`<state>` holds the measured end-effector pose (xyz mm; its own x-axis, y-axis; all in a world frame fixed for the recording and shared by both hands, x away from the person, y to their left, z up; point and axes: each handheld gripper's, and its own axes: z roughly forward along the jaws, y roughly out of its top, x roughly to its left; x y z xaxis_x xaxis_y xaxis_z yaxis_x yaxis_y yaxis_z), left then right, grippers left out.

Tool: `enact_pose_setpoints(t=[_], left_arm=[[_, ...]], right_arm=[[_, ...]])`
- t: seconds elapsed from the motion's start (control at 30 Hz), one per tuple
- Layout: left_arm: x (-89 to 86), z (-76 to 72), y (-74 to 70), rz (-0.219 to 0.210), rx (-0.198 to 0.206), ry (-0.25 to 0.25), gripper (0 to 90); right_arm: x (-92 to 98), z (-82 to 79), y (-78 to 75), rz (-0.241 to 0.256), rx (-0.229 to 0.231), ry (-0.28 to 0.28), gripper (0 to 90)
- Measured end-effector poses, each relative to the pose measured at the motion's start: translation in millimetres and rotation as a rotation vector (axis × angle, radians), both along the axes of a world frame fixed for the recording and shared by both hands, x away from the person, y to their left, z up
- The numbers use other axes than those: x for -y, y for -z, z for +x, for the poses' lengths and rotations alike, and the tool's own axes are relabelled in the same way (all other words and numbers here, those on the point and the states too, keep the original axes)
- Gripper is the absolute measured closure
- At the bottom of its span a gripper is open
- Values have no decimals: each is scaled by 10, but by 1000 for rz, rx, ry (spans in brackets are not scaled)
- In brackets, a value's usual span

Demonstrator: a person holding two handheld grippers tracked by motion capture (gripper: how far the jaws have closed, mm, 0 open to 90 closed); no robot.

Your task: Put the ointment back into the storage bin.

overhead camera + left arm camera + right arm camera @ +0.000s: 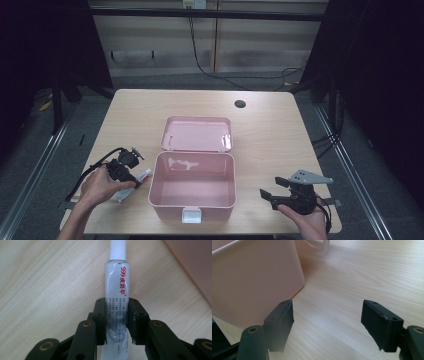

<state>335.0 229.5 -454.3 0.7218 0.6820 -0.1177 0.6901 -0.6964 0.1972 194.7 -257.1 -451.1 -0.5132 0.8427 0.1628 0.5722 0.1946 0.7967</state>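
Both of my tongs sit low over the near half of the table [270,125]. My left gripper [117,320] is clenched on a white ointment tube [117,290]: its two black pads press the tube's printed body from either side, with the ribbed white cap pointing away from me and red lettering running along the tube. From the high view I see that left gripper [131,176] near the table's left edge, just beside the left wall of the pink box [192,192], with the tube [134,184] lying flat on the wood under it, its far end close to the box wall.

My right gripper [327,322] is released, jaws spread wide over bare wood, nothing between them. It sits near the table's front right corner [267,196], pointing toward the box's right wall but apart from it.

That box stands at the middle of the front edge, its lid [197,134] swung open and lying flat behind it. I see nothing inside.
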Motion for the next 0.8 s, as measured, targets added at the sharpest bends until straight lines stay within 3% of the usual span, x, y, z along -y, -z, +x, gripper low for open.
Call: enact_pose_setpoints(t=[0.23, 0.27, 0.37, 0.4, 0.57, 0.67, 0.8], left_arm=[[-85, -30, -88, -37, 6, 14, 708], [-121, -36, -112, -67, 2, 7, 708], [-162, -41, -144, -81, 7, 7, 708], [-198, -55, -168, -106, 12, 0, 708], [-261, -67, -218, -142, 16, -51, 709], [-300, -81, -268, -192, 8, -22, 708], [-318, -105, -318, -199, 21, -16, 709]], right_arm=[[0, -3, -3, 3, -3, 1, 258], [2, -4, -4, 4, -2, 1, 258], [3, -6, -5, 5, -3, 3, 258], [4, -7, -6, 5, -2, 3, 258], [5, -10, -8, 5, -1, 3, 258], [6, -14, -10, 5, 1, 2, 258], [7, -14, -9, 6, 1, 3, 258]])
